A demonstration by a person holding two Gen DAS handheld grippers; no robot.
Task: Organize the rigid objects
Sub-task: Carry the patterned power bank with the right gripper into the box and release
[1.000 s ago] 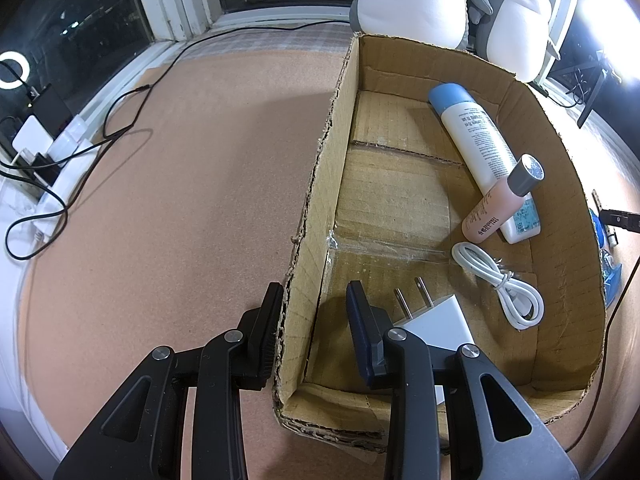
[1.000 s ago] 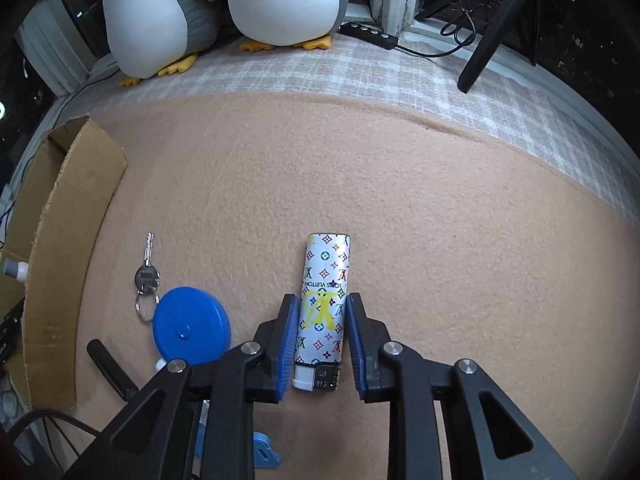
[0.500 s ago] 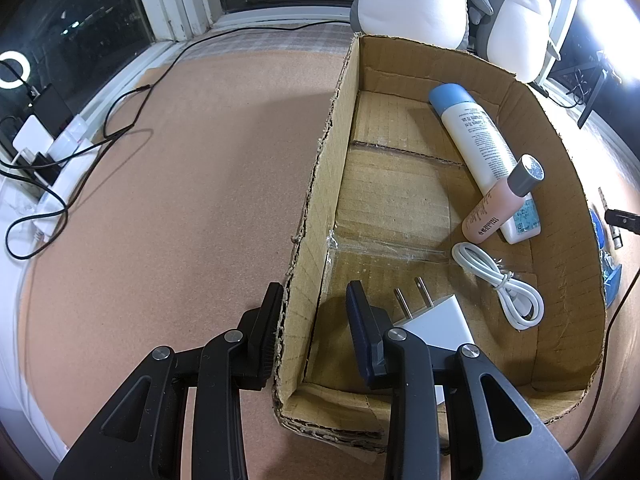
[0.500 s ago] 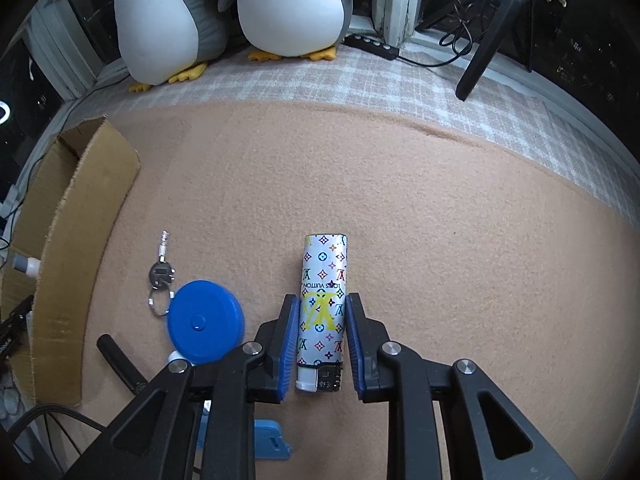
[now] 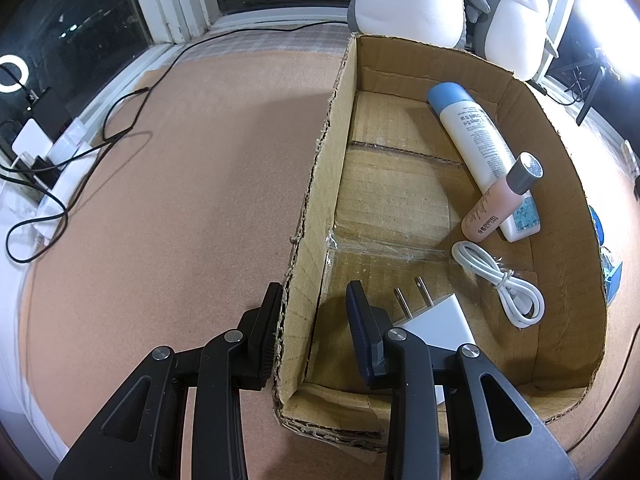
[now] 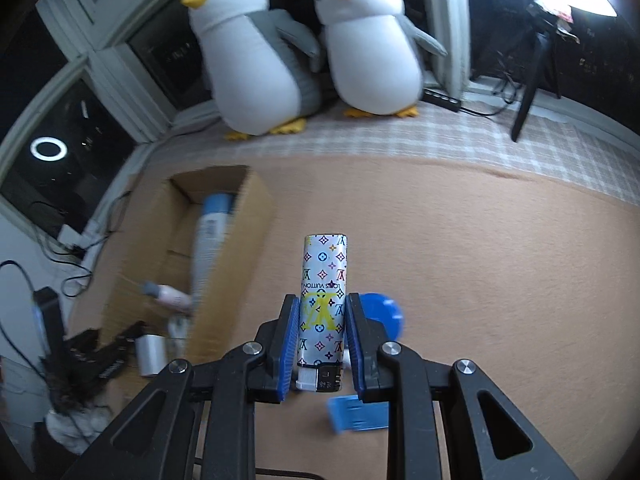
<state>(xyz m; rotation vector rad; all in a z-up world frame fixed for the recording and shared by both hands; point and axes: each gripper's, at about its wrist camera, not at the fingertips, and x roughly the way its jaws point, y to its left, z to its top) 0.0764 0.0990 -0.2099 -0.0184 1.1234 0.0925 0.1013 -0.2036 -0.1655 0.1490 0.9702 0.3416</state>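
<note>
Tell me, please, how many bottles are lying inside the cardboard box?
2: a white bottle with a blue cap along the right wall of the cardboard box, and a pink bottle with a grey cap resting across it.

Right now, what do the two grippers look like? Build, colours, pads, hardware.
Both are black plastic scissor-style linkages with triangular cut-outs and silver round pivot screws. The left gripper has ribbed pads: one looks black, the other dark navy. The right gripper has brighter blue ribbed pads. No cables, labels or sleeves are visible on either.
</note>
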